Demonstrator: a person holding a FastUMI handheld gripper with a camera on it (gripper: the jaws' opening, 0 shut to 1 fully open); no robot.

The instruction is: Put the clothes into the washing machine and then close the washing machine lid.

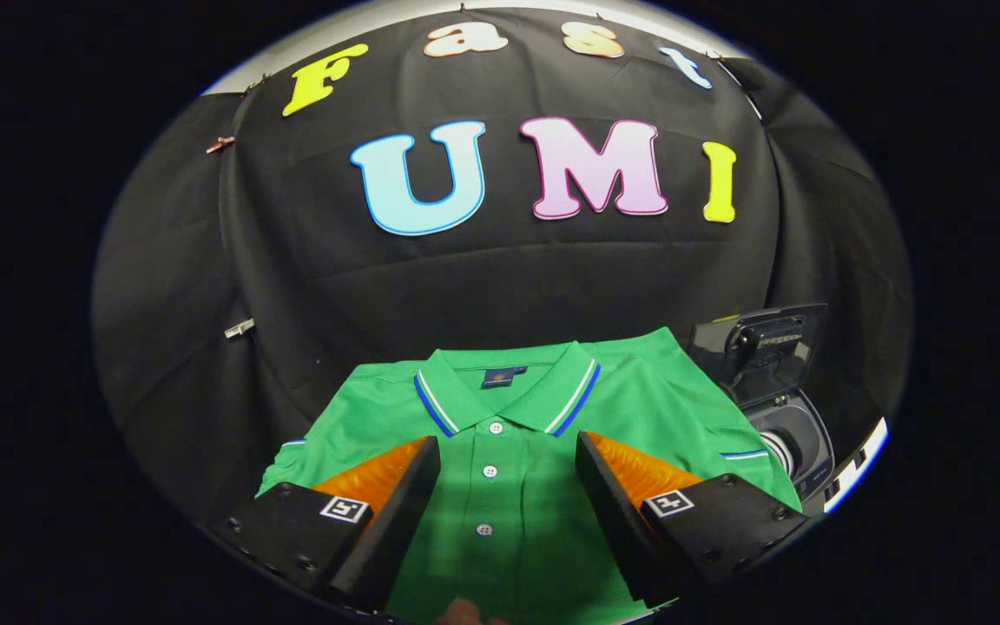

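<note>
**Between the spread jaws: one shirt, one washer**

Gripper (507, 460) jaws stand spread, touching nothing visible. One green polo shirt (517, 434) lies flat on black cloth between and beyond them, three buttons showing. One washing machine (791, 438) sits at 3 o'clock of the shirt, lid (760, 347) raised; drum contents cannot be told.

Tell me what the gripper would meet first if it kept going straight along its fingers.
Probably the green polo shirt: the open gripper straddles its button placket, collar just ahead. The washing machine sits off to the right, out of that line. Depth is unclear.
</note>
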